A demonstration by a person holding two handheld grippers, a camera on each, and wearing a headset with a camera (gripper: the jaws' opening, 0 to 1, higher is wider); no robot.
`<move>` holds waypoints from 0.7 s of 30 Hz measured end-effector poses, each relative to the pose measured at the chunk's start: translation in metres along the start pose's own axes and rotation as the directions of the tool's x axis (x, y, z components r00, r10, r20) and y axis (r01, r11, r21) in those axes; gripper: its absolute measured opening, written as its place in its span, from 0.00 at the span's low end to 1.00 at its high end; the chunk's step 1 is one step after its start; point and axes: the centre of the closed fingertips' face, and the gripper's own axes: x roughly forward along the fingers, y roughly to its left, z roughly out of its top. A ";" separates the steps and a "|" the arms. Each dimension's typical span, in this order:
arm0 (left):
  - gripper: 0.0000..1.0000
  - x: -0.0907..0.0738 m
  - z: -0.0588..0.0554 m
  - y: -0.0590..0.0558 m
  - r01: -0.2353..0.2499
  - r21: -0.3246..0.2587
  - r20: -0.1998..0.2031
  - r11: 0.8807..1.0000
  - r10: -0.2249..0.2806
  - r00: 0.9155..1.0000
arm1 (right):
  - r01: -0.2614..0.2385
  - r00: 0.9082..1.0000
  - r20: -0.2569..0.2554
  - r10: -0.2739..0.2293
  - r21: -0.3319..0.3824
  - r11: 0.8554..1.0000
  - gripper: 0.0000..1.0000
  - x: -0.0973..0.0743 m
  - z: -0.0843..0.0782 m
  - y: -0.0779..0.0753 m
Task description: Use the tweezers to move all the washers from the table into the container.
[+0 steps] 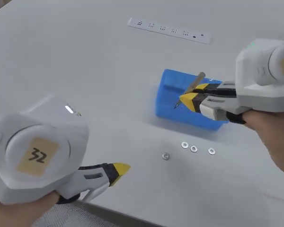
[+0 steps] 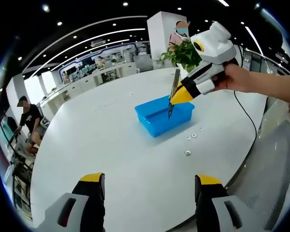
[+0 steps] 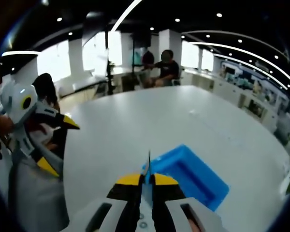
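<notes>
Table (image 1: 85, 71) holds a blue bin (image 1: 168, 94); my right gripper (image 1: 187, 100) hangs over it, clamped on the tweezers (image 1: 196, 80), tips down into the bin, while the left gripper (image 2: 149, 181) sits near me, jaws wide apart. Four washers (image 1: 193, 149) lie flat just on my side of the bin, near the tips: tiny, light, stiff, slick, so I'd pinch one through hole and rim.

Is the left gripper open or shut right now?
Open. The left gripper has its jaws wide apart in its own view, with bare table between them and nothing gripped.
</notes>
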 end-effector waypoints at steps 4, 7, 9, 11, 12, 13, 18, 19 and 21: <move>0.77 0.000 -0.001 0.001 -0.002 -0.001 -0.002 1.000 0.002 1.000 | -0.056 0.998 -0.003 0.056 0.050 0.997 0.04 -0.001 -0.015 0.019; 0.76 0.000 -0.002 0.000 0.001 0.000 -0.006 1.000 -0.001 1.000 | -0.058 0.998 -0.020 0.059 0.035 0.998 0.04 -0.001 -0.025 0.029; 0.76 0.001 -0.003 0.000 0.000 0.004 -0.008 1.000 0.000 1.000 | -0.065 0.997 -0.029 0.066 0.029 0.997 0.04 -0.001 -0.031 0.036; 0.76 0.001 -0.003 0.000 0.001 0.007 -0.010 1.000 -0.001 1.000 | -0.071 0.997 -0.038 0.071 0.020 0.997 0.04 0.000 -0.036 0.042; 0.76 0.000 -0.003 0.000 0.001 0.008 -0.009 1.000 -0.001 1.000 | -0.073 0.996 -0.040 0.074 0.019 0.997 0.04 0.000 -0.037 0.043; 0.75 0.000 -0.003 -0.001 0.003 0.008 -0.009 1.000 -0.002 1.000 | -0.076 0.996 -0.046 0.077 0.019 0.997 0.04 0.001 -0.039 0.045; 0.75 -0.001 -0.003 0.000 -0.004 0.011 -0.009 1.000 0.004 1.000 | -0.097 0.993 -0.061 0.098 0.019 0.995 0.04 0.003 -0.045 0.054; 0.75 -0.001 -0.003 0.001 -0.005 0.013 -0.009 1.000 0.005 1.000 | -0.097 0.993 -0.064 0.098 0.020 0.995 0.04 0.004 -0.046 0.054; 0.75 -0.001 -0.003 0.001 -0.006 0.011 -0.010 1.000 0.006 1.000 | -0.099 0.993 -0.071 0.100 0.018 0.995 0.04 0.006 -0.048 0.055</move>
